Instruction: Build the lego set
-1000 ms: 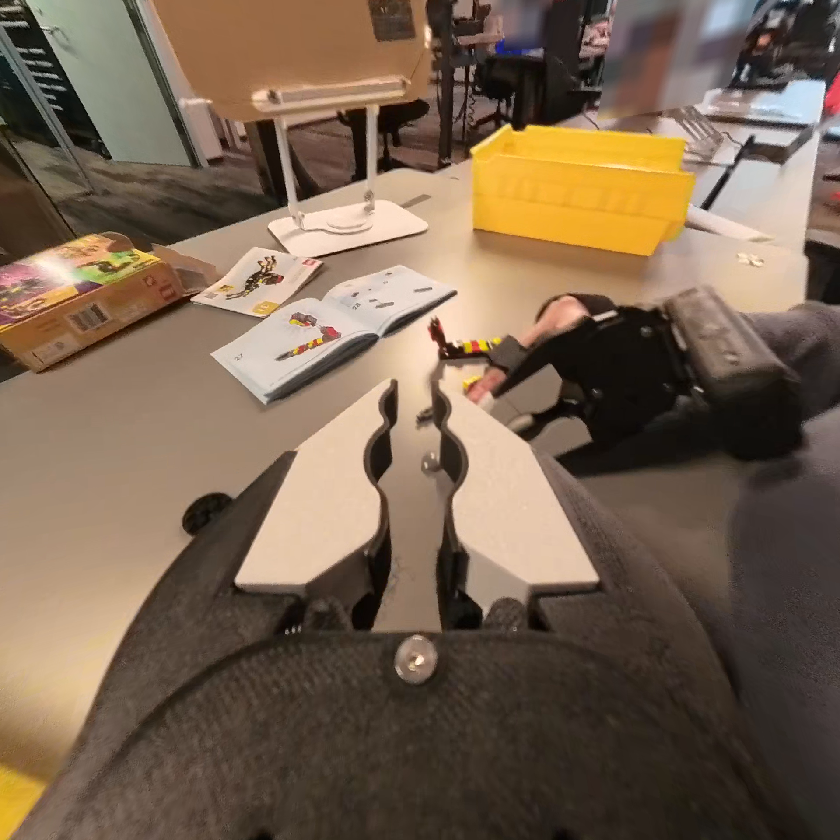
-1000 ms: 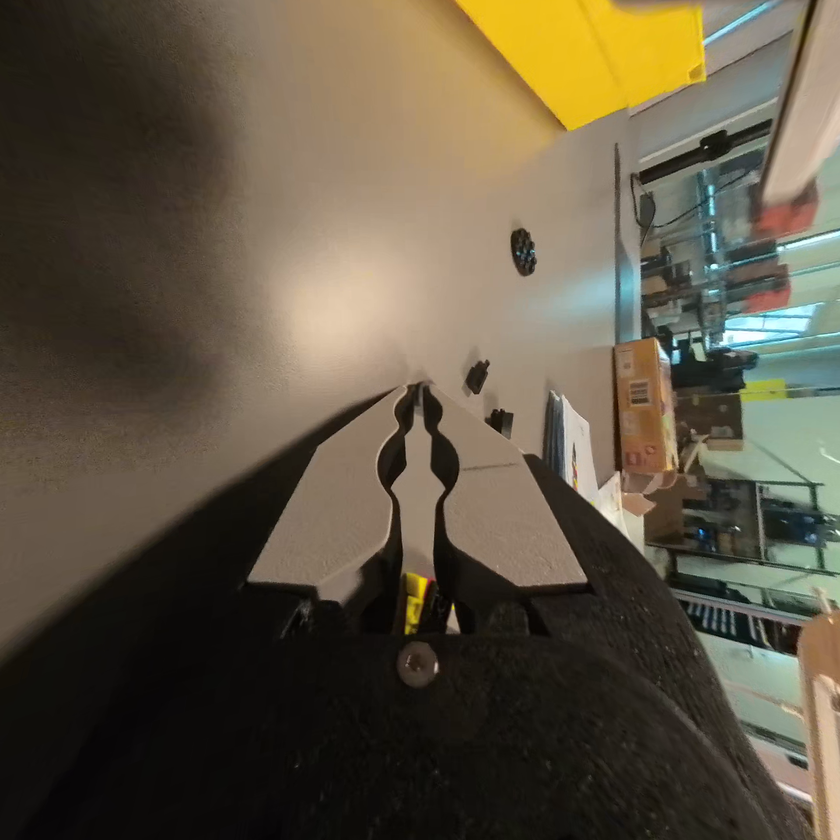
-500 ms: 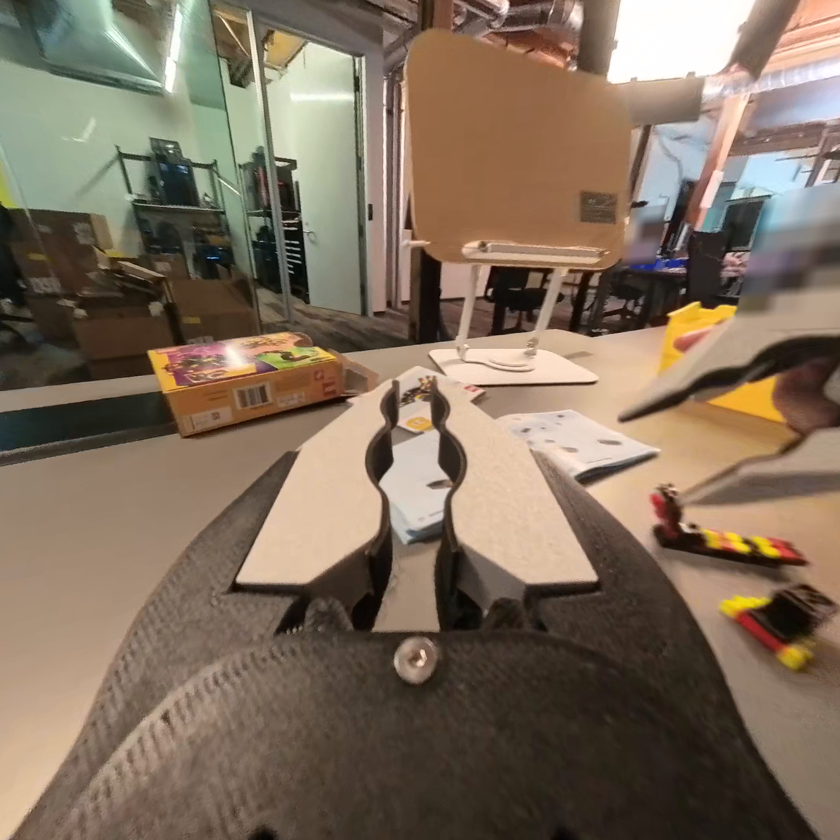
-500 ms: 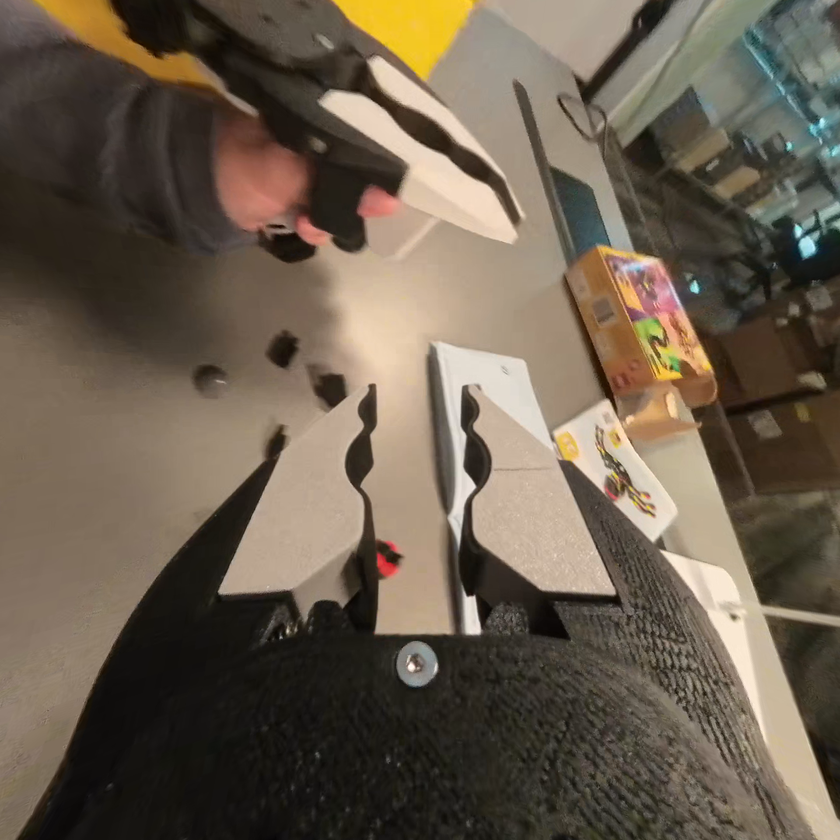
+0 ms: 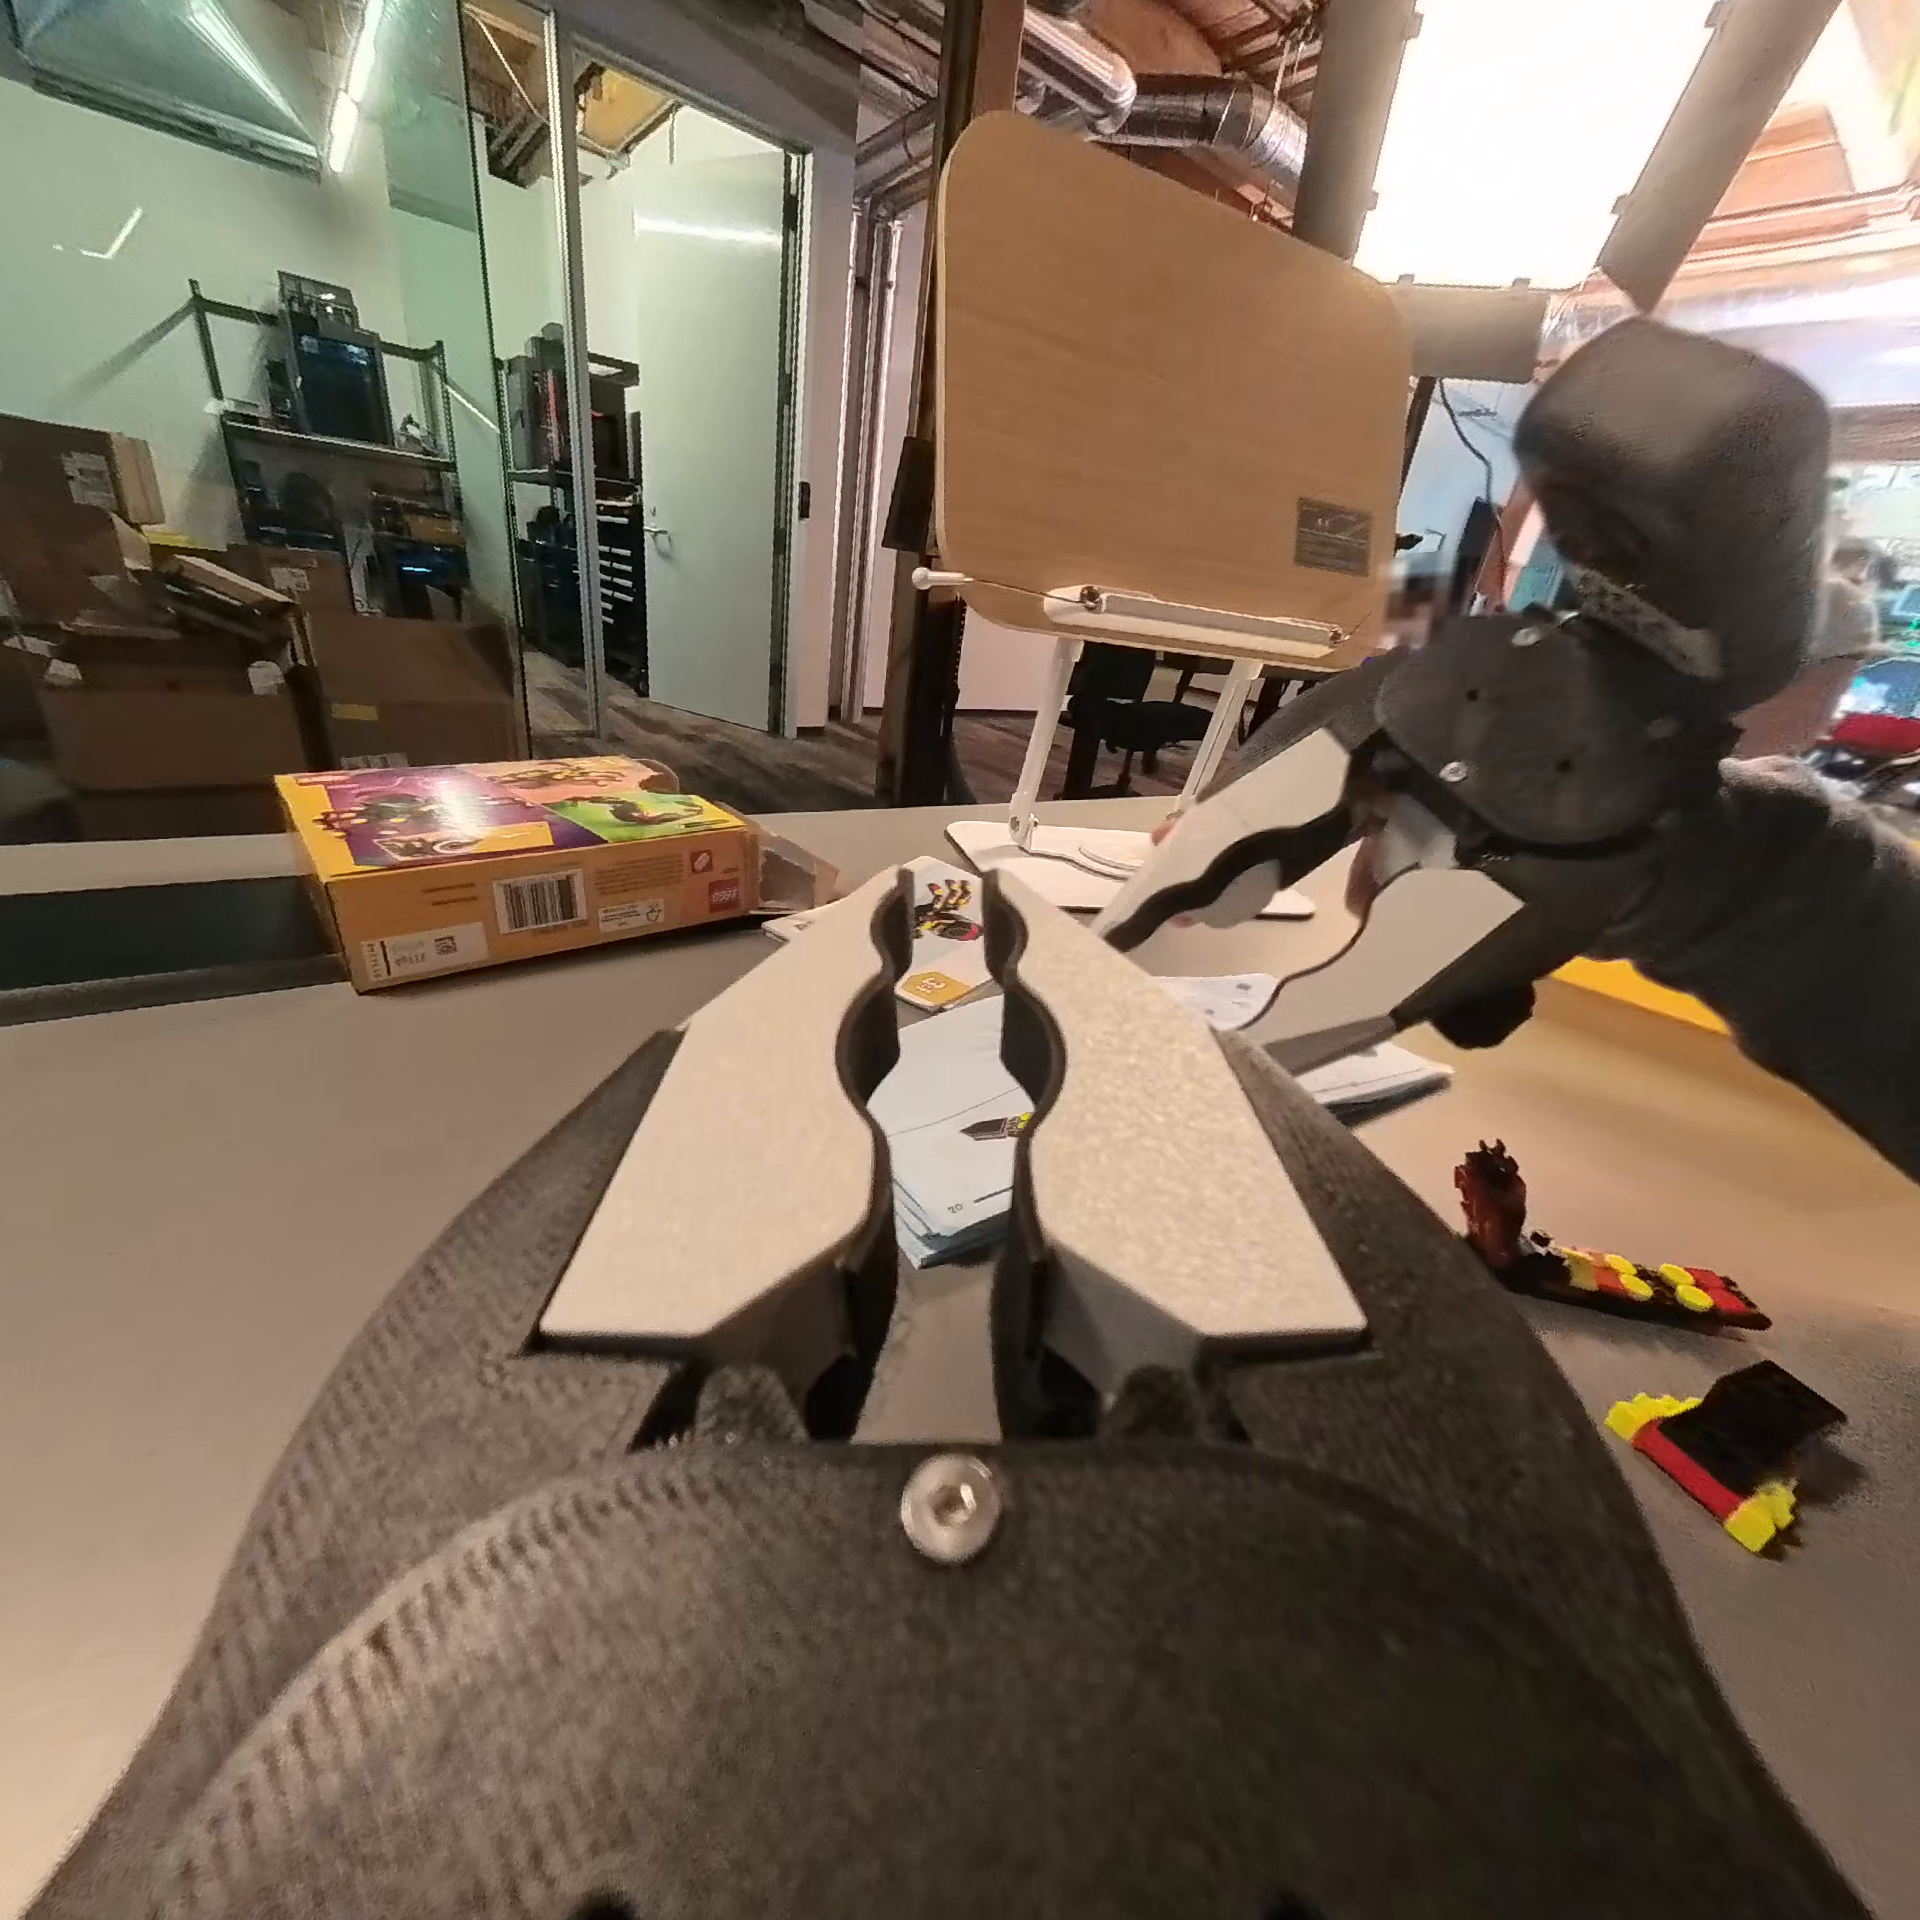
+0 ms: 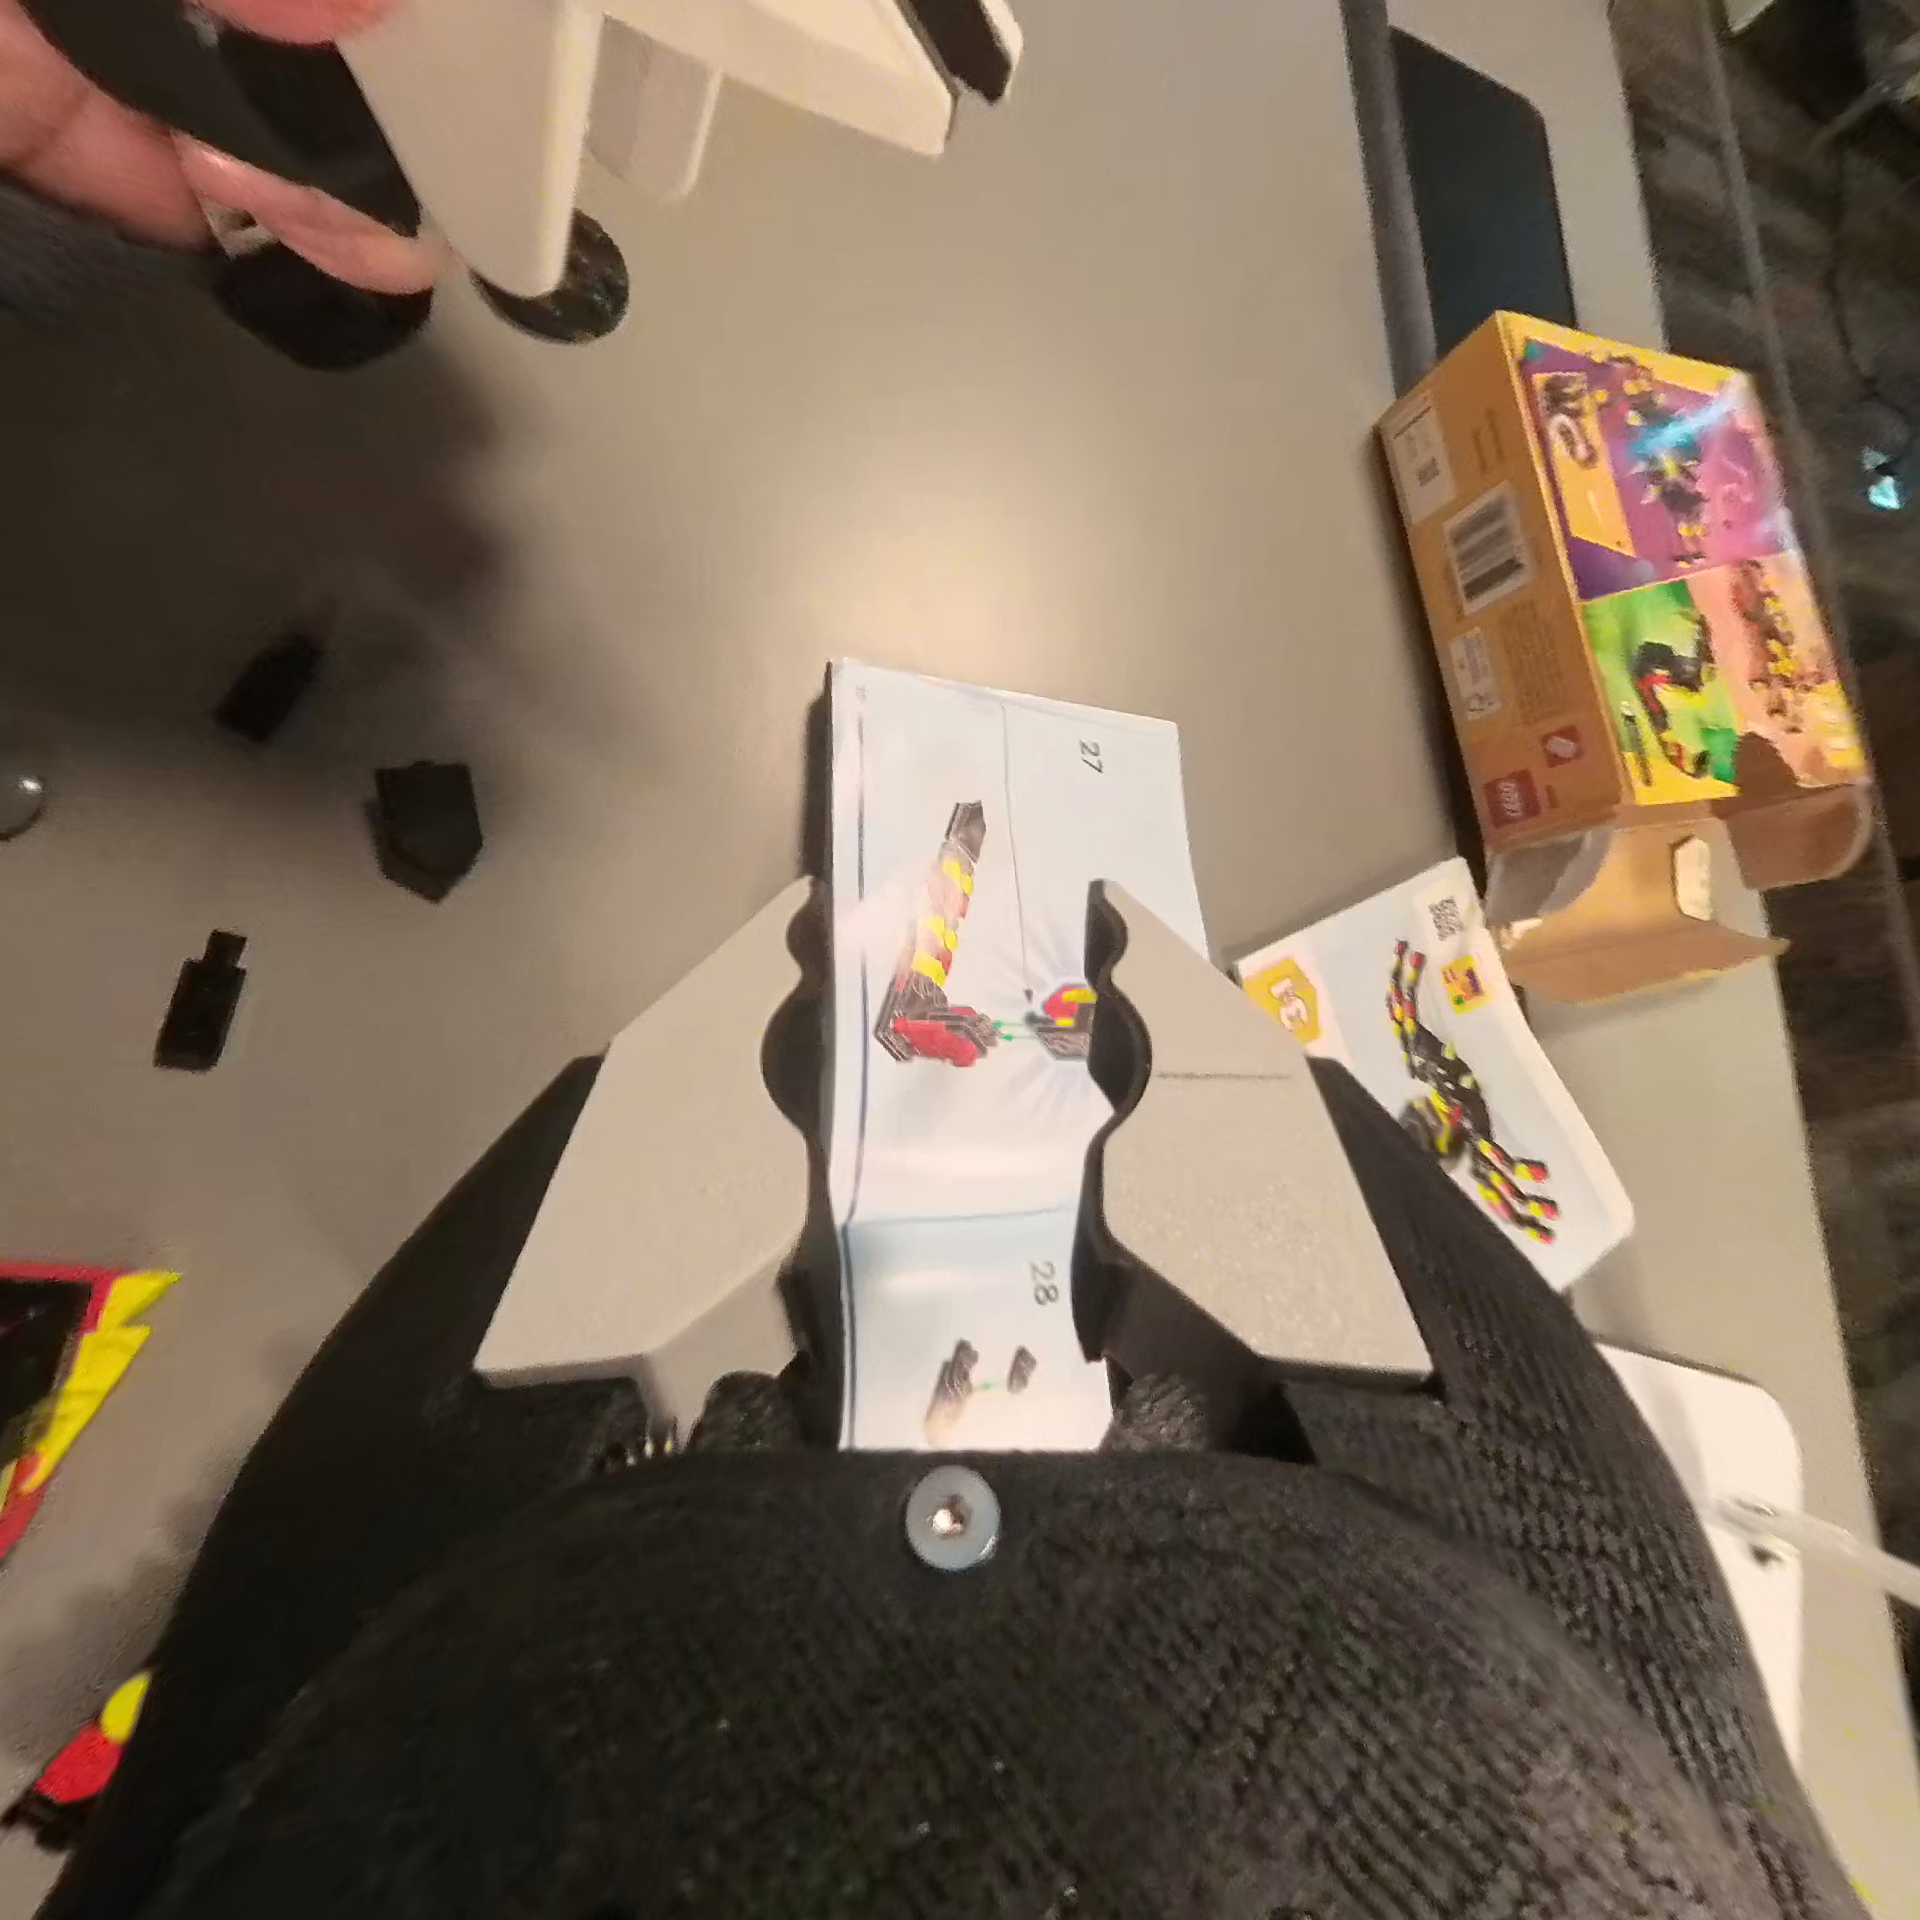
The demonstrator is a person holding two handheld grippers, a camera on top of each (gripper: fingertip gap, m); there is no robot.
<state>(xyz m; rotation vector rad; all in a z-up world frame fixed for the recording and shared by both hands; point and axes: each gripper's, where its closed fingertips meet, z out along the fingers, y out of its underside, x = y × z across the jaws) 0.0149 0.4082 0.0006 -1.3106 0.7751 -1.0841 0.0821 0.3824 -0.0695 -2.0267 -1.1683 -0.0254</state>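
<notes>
Over the glossy booklet (image 6: 1023,821), right tongs (image 6: 951,894) spread – left tongs (image 5: 940,883) narrowly parted, both empty.

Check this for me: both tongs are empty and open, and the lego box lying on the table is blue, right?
Not quite: the lego box is yellow-orange, as the left wrist view shows. The rest holds: left tongs and right tongs are open and empty, the box lying on the table.

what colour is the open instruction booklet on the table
Pale blue pages with white edges, on the instruction booklet; clearest in the right wrist view.
</notes>
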